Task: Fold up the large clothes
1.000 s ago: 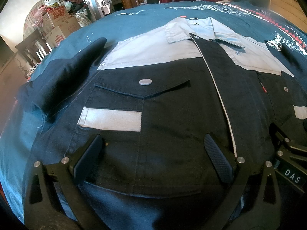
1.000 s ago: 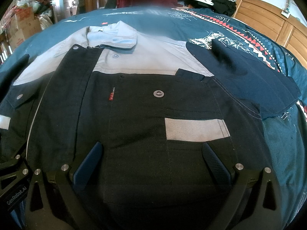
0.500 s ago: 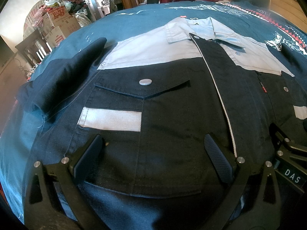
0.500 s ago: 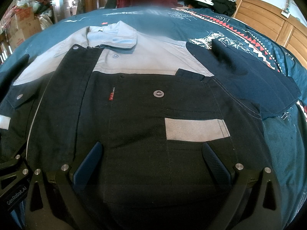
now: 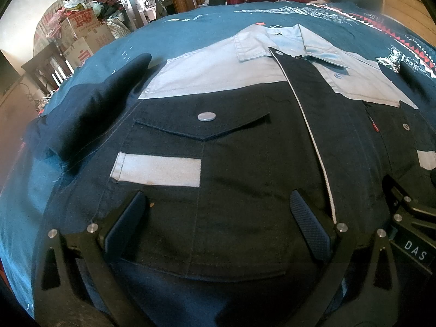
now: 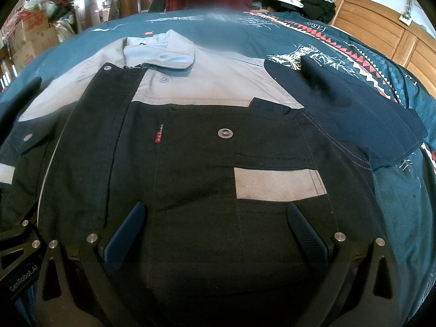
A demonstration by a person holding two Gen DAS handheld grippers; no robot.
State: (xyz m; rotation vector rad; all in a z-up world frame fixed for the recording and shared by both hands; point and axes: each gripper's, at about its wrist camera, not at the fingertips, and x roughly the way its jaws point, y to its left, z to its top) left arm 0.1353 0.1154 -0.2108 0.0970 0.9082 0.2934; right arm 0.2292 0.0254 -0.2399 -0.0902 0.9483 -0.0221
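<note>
Nothing has moved since the earlier frames. Left view: the left gripper point(image 5: 218, 215) hovers wide open and empty over the jacket point(image 5: 245, 150), spread flat on the bed point(image 5: 190, 27); folding hasn't begun. Right view: the right gripper point(image 6: 215, 226) likewise gapes empty near the hem point(image 6: 218, 286). Next, I judge, each must pinch a side edge.

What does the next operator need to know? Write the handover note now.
Left tool: open, empty, low over the jacket's lower front.
Right tool: open, empty, low over the other front panel.
Jacket lies face up, flat on the blue bedspread, collar at the far end, both sleeves spread sideways.
Done: spread out. Left: every fold; sleeves in first, probably.
</note>
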